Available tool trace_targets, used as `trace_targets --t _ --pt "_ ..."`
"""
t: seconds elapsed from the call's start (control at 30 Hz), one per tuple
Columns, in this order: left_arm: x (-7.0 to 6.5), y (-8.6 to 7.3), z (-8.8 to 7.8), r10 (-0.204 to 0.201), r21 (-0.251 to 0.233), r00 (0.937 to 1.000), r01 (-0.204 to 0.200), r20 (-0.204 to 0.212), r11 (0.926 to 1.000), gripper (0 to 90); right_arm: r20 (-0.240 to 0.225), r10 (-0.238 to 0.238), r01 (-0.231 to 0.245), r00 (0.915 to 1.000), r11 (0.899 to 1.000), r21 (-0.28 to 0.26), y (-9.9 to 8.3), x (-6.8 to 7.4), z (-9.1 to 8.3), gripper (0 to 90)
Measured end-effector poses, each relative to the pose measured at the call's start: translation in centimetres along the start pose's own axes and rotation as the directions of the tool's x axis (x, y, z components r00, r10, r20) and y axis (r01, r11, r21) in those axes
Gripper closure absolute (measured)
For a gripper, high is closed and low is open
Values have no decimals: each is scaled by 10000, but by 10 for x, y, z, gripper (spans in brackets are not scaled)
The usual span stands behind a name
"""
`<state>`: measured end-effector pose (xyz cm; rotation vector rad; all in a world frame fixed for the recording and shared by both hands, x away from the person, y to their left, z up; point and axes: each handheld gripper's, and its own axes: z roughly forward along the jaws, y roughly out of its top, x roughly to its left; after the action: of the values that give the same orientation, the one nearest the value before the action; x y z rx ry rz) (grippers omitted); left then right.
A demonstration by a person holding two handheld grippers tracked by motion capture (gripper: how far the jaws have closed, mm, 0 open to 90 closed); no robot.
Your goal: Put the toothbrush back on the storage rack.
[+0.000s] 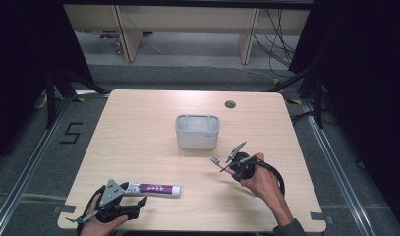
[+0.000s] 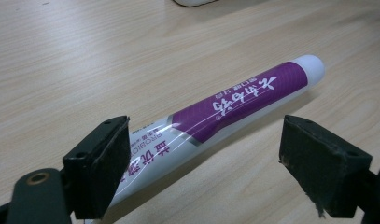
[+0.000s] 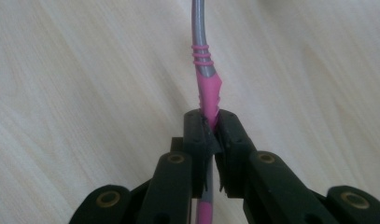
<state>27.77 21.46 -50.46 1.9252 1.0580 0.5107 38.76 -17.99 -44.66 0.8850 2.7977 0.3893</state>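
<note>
The right gripper point(image 3: 211, 128) has its fingers point(image 3: 234, 140) closed tightly on the toothbrush point(image 3: 207, 88), at the pink part of the handle. Beyond the fingers the handle becomes grey, with three thin pink rings around it. In the high view this gripper point(image 1: 233, 164) is held a little above the worktop point(image 1: 138, 132), and the bristle head of the toothbrush point(image 1: 216, 161) points out from the fingers toward the white holder point(image 1: 197, 132); head and holder are near but apart.

The left gripper point(image 2: 204, 158) has its fingers point(image 2: 101, 163) wide open and grips nothing. The toothpaste tube point(image 2: 225, 107) lies flat on the worktop between them: its flat end is just beside one finger, and whether they touch I cannot tell; the white cap is beyond the fingertips, and the other finger is clearly apart from the tube. In the high view the tube point(image 1: 153, 189) lies just in front of the left gripper point(image 1: 133, 201).

The tube has a purple label with white Chinese characters, seen upside down, so I cannot read them surely. On the white part there are purple characters and a small line of Latin letters, too blurred to read. On the floor, left of the worktop, a "5" point(image 1: 71, 132) is marked in dark tape
</note>
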Motion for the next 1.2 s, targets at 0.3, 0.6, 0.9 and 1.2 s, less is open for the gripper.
trace_targets --t 0.3,0.6,0.9,1.2 --pt "0 0 0 -2 -7 10000 2 -15 10000 162 35 -100 104 9999 9908 -1350 -1 -9 -26 838" --pt "0 0 0 -8 -1 10000 8 -16 10000 162 -93 345 -357 9994 9558 -2919 4 -17 -41 838" --pt "1 0 0 -40 -22 10000 40 -11 10000 162 -360 386 -498 9986 9163 -3973 10 -25 -45 838" --pt "1 0 0 -129 -45 9999 128 -34 9999 162 -751 654 -928 9950 8817 -4626 24 -34 -56 838"
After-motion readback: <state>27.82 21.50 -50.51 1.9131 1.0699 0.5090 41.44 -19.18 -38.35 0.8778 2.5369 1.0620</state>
